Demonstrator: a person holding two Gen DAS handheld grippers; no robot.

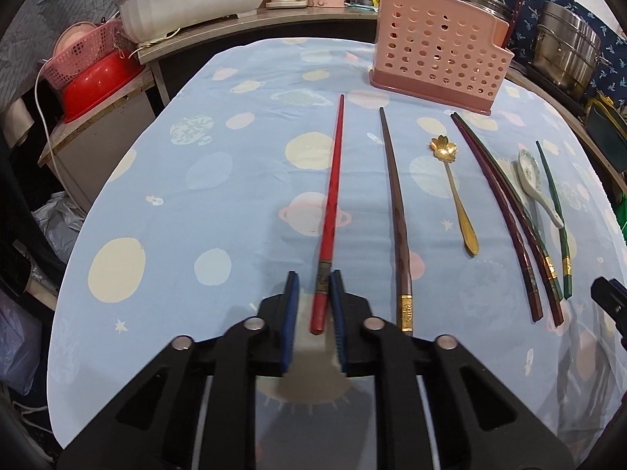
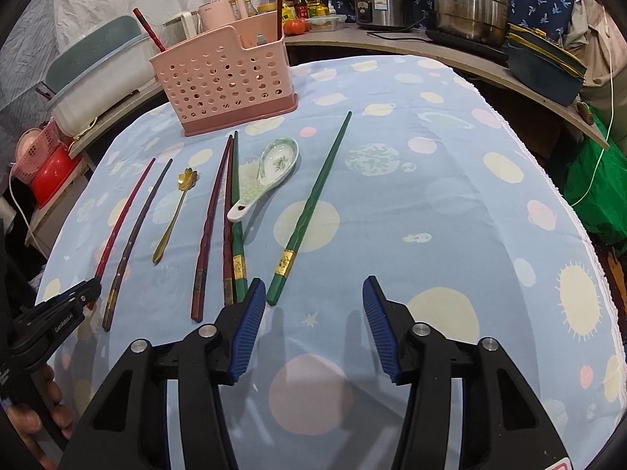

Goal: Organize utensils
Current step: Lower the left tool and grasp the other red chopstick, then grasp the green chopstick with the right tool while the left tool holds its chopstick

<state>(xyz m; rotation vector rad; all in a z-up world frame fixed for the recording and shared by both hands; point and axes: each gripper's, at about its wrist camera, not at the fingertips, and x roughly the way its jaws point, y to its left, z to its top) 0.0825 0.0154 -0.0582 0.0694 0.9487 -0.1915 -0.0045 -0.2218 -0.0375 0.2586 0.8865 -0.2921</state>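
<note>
My left gripper (image 1: pixel 314 280) straddles the near end of a red chopstick (image 1: pixel 331 203); the right pad touches it, a small gap shows on the left, and the stick lies on the cloth. A brown chopstick (image 1: pixel 394 203), gold flower spoon (image 1: pixel 454 192), dark red chopstick pair (image 1: pixel 505 211), ceramic spoon (image 1: pixel 535 182) and green chopstick (image 1: pixel 554 211) lie to the right. The pink perforated holder (image 1: pixel 435 55) stands at the back; it also shows in the right wrist view (image 2: pixel 223 78). My right gripper (image 2: pixel 309 288) is open and empty, just right of a green chopstick (image 2: pixel 313 203).
The table has a blue planet-print cloth (image 2: pixel 450 203). A white tub (image 1: pixel 192 0) and red bowl (image 1: pixel 98 86) stand at the back left. Steel pots (image 2: pixel 470 0) and a rice cooker (image 2: pixel 382 2) stand on the shelf at the back right.
</note>
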